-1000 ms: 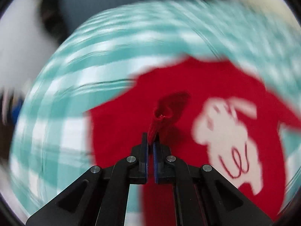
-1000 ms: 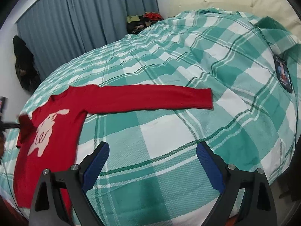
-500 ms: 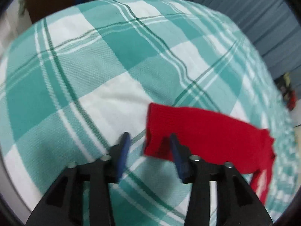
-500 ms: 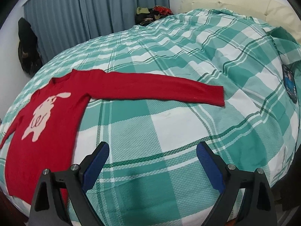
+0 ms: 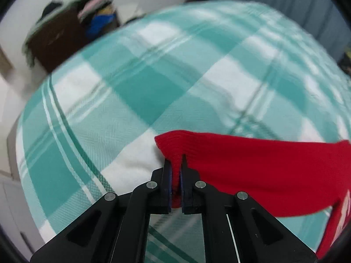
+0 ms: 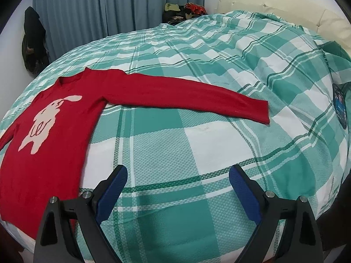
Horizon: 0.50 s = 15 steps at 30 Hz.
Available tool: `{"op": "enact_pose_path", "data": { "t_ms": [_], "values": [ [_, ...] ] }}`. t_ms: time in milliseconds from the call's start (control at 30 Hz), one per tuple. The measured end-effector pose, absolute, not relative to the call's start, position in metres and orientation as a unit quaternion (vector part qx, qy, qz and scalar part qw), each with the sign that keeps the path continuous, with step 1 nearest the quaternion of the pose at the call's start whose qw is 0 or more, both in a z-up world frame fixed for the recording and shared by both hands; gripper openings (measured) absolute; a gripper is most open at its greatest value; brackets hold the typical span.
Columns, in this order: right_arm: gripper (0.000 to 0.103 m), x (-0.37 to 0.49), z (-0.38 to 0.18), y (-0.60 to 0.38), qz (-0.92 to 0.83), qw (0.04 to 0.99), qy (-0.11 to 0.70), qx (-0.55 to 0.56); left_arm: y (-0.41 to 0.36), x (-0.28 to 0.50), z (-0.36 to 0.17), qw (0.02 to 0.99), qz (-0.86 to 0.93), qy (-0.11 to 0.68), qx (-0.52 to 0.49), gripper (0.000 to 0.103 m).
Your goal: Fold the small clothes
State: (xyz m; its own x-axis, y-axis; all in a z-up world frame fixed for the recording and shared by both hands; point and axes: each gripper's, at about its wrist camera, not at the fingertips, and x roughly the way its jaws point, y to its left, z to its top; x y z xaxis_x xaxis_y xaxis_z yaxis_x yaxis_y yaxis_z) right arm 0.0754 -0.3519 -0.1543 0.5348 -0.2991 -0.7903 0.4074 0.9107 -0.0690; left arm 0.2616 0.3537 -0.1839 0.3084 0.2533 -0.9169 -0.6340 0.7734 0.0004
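My left claw is clamped on the cuff of the red knitted sweater with a cream rabbit figure, low centre of the left view. My right claw gapes wide and empty over the teal-and-white checked woven bedspread. I judge this the sleeve fold: next I should carry the soft ribbed cuff across the chest.
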Motion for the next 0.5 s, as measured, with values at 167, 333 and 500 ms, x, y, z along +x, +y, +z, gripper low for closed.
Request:
{"op": "enact_pose_path", "data": {
  "t_ms": [167, 333, 500],
  "values": [
    [0.093, 0.075, -0.155, -0.352, -0.202, 0.873, 0.439, 0.06, 0.33, 0.272, -0.191, 0.789, 0.3, 0.526, -0.105, 0.003],
    [0.093, 0.076, -0.157, -0.354, -0.203, 0.872, 0.442, 0.059, 0.329, 0.265, -0.188, 0.788, 0.299, 0.529, -0.1, 0.004],
    [0.093, 0.073, -0.157, -0.357, -0.21, 0.869, 0.442, 0.069, 0.329, 0.252, -0.183, 0.778, 0.318, 0.534, -0.091, 0.076]
  ]
}}
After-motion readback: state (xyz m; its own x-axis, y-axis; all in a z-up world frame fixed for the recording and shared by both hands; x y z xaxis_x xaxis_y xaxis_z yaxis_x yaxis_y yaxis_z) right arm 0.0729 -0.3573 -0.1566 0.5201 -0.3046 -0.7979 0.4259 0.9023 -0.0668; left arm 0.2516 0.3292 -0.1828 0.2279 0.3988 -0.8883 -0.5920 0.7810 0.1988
